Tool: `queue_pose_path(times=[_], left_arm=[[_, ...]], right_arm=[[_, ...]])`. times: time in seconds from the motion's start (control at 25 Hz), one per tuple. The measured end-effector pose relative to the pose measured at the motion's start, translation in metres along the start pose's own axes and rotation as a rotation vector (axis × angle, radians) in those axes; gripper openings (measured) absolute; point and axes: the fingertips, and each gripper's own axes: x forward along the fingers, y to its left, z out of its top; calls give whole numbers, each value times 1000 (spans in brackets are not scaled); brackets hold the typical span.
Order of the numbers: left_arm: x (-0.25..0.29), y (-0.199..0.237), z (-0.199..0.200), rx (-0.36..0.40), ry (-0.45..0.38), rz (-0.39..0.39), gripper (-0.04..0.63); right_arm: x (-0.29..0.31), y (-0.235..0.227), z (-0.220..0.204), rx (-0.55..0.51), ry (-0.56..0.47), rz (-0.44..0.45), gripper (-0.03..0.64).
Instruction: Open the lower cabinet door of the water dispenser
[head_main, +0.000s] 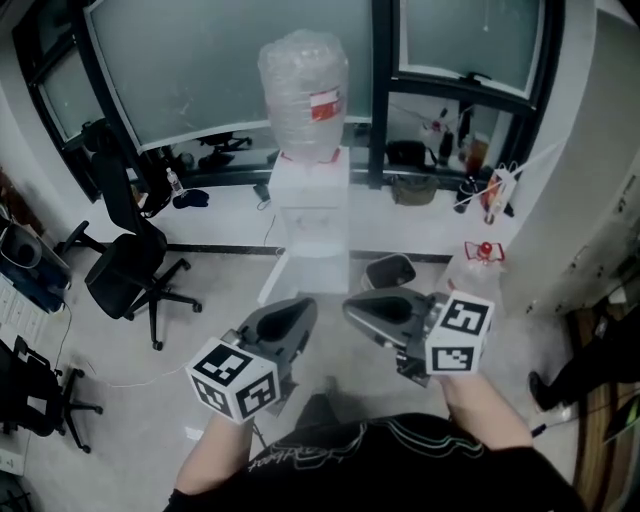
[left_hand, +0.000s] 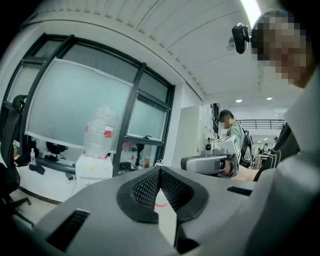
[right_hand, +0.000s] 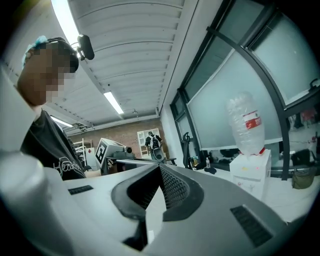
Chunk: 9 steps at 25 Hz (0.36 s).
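The dispenser (head_main: 310, 215) stands up tall by the window (head_main: 200, 70), well apart from us, with its front facing us. A bottle (head_main: 303, 95) sits upside down on top. Its low door (head_main: 318, 265) looks squashed from up here, and we cannot tell if it is closed. Our left tongs (head_main: 303, 308) and right tongs (head_main: 352, 306) are squeezed together, holding nothing, and point toward the dispenser.

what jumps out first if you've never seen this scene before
The white water dispenser with a big clear bottle on top stands straight ahead by the window. Nearer the person, the left gripper and right gripper are held side by side, jaws together and empty, short of the dispenser. A black office chair sits at the left.
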Motion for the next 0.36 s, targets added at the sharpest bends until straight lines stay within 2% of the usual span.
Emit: queue_pose_path(times=[0.36], left_arm=[[0, -15, 14, -6, -31, -61, 0]], right_arm=[[-14, 7, 6, -37, -8, -38, 12]])
